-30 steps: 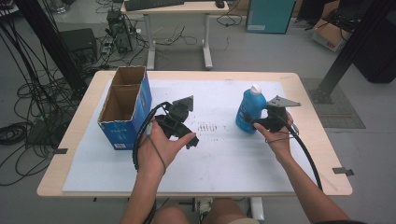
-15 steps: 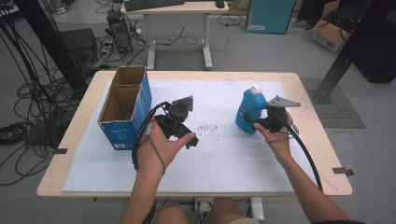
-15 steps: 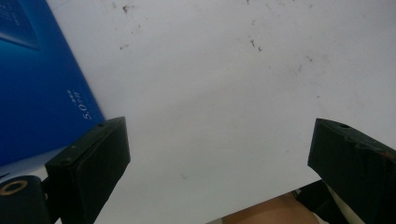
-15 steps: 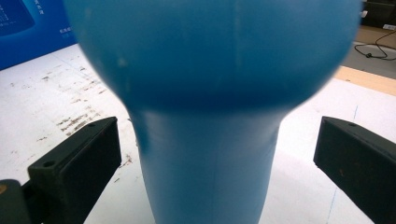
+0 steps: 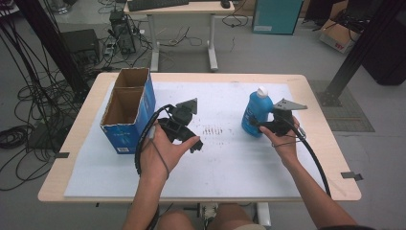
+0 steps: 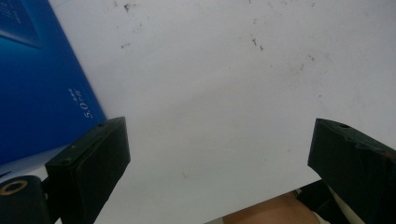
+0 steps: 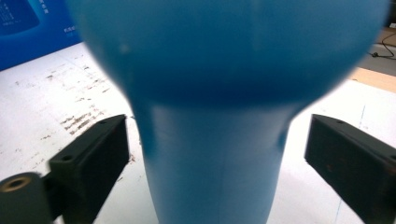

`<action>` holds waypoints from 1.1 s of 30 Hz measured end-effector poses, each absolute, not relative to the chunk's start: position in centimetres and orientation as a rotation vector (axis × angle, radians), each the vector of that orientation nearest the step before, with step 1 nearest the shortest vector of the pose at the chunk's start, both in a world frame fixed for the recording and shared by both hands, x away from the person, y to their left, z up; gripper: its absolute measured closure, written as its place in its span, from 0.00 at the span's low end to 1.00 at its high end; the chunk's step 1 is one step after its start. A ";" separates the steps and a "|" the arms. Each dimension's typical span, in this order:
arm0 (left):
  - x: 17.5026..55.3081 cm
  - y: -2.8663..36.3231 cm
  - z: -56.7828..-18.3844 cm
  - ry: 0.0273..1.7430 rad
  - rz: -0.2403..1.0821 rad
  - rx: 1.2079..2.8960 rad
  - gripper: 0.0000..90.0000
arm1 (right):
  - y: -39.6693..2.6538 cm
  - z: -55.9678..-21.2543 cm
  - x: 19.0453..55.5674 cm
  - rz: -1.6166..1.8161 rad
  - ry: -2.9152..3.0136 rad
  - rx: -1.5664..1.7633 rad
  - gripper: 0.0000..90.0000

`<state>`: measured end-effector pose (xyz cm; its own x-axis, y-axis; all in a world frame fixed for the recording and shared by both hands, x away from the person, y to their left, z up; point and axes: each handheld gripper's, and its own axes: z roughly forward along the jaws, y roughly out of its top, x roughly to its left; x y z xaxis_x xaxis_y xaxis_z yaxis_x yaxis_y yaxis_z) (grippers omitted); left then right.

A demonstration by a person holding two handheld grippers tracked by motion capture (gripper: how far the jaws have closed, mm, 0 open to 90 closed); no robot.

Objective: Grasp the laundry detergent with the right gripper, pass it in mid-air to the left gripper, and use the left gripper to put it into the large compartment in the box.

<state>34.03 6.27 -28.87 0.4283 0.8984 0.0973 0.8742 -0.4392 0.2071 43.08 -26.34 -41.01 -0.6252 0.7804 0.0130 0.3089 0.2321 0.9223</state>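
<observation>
A blue bottle (image 5: 256, 111) with a white cap stands upright on the white sheet (image 5: 230, 158) at the right. My right gripper (image 5: 257, 125) reaches it low from the right. In the right gripper view the bottle (image 7: 219, 140) stands between the jaws with a gap on each side. The right gripper (image 7: 215, 154) is open, and its jaws have just been closing around the bottle. My left gripper (image 5: 186, 134) is held over the sheet's middle left. In its own view the left gripper (image 6: 219, 154) is open over bare sheet, with nothing between the jaws.
An open blue cardboard box (image 5: 127, 108) with two compartments stands at the table's left, close to the left gripper; its blue side (image 6: 37, 84) shows in the left gripper view. Dark scuff marks (image 5: 213, 130) lie between the hands. A cable trails from each gripper.
</observation>
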 end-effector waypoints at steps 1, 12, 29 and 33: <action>34.0 6.3 -28.9 1.590 0.294 2.546 0.07 | -26.3 -41.0 43.1 1.375 2.058 0.993 0.11; 34.0 6.6 -28.9 1.598 0.301 2.555 0.07 | -26.4 -41.3 43.3 1.387 2.078 0.964 0.34; 33.9 6.5 -28.9 1.609 0.311 2.548 0.07 | -26.2 -41.3 43.3 1.402 2.107 0.949 0.47; 33.9 6.4 -29.0 1.604 0.309 2.557 0.07 | -26.2 -41.3 43.3 1.401 2.102 0.949 0.47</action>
